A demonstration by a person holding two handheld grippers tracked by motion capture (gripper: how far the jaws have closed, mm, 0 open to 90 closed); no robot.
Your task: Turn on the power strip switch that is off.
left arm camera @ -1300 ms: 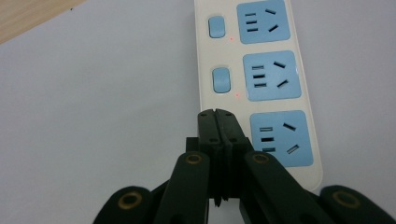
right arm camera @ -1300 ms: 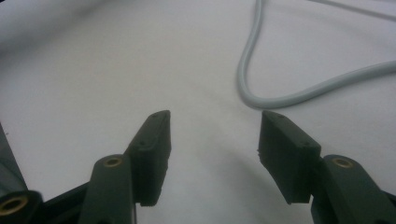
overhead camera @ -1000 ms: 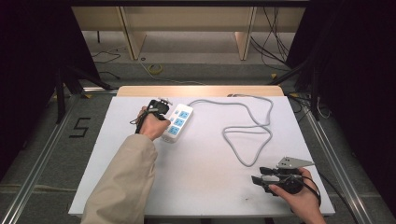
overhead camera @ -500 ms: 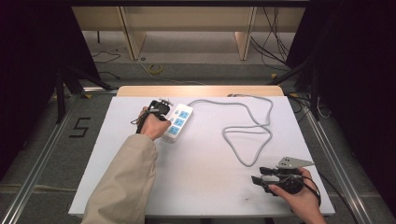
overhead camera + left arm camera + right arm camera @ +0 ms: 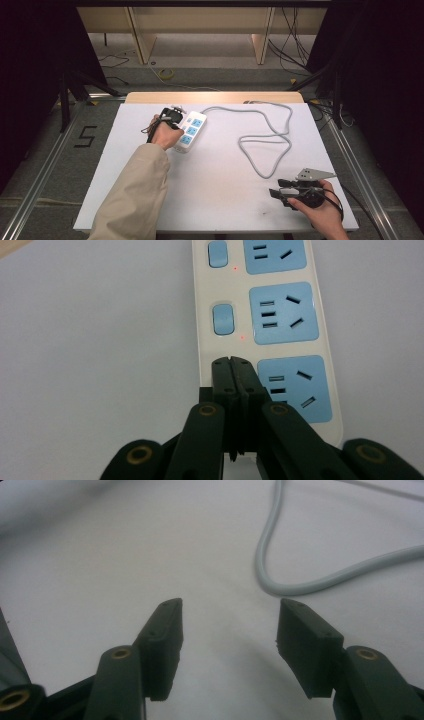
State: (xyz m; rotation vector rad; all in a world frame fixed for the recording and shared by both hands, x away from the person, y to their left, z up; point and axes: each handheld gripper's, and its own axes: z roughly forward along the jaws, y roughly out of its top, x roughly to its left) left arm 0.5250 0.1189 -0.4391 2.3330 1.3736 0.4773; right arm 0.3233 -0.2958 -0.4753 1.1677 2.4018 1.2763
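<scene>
Power strip (image 5: 190,131) on table (image 5: 210,200) far-left — cable (image 5: 270,142) loops rightward.

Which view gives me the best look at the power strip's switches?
The left gripper view: two blue switches sit close and sharp on the strip, red lights beside them, the shut left tool at the third. The high view shows the strip small; the right gripper view shows cord.

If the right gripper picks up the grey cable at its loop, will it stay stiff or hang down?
The grey cable lies in loose curves on the table, so it would probably sag. Being round and smooth, it may slip between the pads. Its far end joins the power strip, which might drag.
</scene>
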